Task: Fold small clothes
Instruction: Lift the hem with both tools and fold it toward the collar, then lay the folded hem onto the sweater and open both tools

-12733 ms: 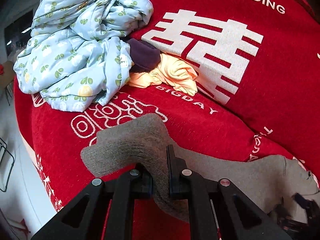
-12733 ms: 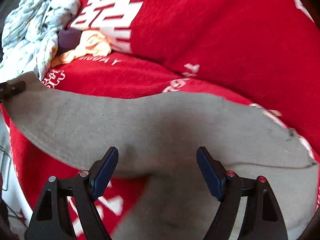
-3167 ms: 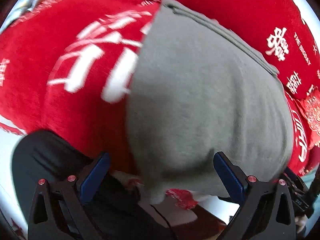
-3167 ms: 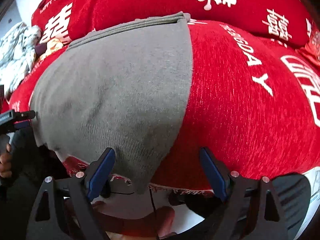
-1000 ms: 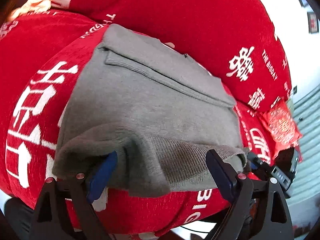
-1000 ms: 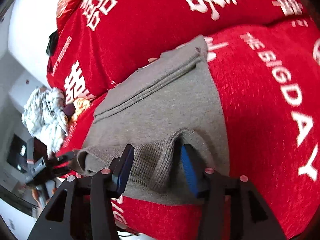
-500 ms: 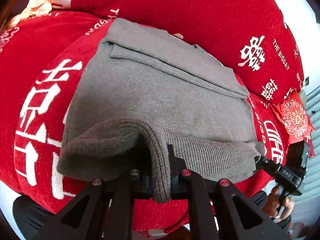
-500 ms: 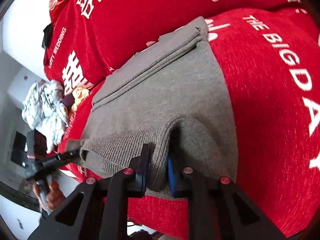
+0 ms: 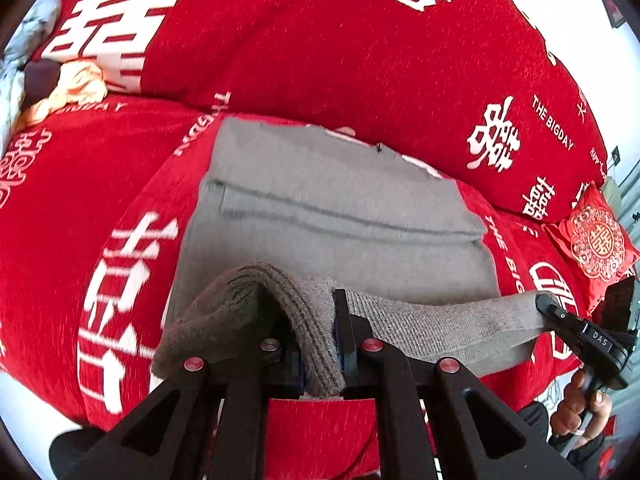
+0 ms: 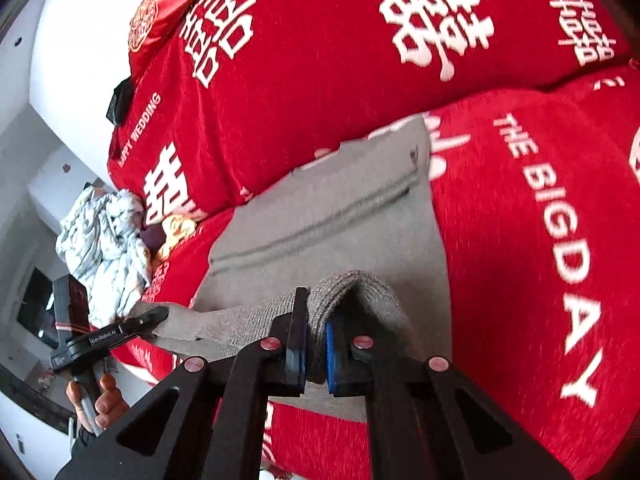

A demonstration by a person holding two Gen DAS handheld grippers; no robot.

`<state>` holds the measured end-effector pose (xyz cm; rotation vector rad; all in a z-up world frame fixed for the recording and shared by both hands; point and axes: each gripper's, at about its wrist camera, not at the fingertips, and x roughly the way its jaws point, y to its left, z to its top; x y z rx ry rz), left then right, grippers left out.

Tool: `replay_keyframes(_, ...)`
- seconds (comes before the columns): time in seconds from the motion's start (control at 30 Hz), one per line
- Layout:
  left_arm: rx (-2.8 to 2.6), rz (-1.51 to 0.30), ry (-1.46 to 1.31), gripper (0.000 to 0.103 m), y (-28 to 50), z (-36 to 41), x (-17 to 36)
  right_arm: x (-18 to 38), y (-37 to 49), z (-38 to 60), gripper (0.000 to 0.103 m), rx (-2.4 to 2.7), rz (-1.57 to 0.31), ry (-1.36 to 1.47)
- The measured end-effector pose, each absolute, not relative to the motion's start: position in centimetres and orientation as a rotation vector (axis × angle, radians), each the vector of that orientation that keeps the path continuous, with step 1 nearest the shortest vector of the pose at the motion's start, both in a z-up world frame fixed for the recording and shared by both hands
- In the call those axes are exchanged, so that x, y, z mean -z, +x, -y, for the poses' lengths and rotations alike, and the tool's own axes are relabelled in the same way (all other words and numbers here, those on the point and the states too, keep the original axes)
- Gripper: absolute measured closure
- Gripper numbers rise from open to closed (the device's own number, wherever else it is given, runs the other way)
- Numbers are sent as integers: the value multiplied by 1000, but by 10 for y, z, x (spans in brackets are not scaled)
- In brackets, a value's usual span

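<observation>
The grey knit garment (image 9: 328, 216) lies flat on the seat of the red sofa cover (image 9: 280, 48), its ribbed near hem lifted off the cloth. The left gripper (image 9: 318, 344) is clamped on a bunched fold at 1 corner of that hem; the right gripper (image 10: 316, 354) is clenched on the other corner. The hem stretches between the 2. The left wrist view alone shows a red embroidered cushion (image 9: 596, 242) at the sofa's far end. The right wrist view alone shows the whole pale blue printed bundle (image 10: 106, 248) with a yellow cloth (image 10: 178, 230) beside it, well apart from the garment, and the person's left hand (image 10: 98, 398) on its handle.
</observation>
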<state>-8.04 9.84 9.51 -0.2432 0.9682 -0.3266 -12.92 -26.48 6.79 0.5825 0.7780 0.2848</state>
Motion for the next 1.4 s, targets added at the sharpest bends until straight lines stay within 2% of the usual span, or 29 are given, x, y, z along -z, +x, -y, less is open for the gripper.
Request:
replay_keyframes(0.57,309,-970,-279,92,-3,-97,-111,-108,-39,257,96,-185,-782,542)
replay_keyframes(0.9,305,-960,-262,92,49,-85,-122,-110,7,261,96,-115,-798,542)
replay_keyframes(1.4,279,-1011,-214,92,119,-67,-107,-91,73,269,96,-68,-850,521)
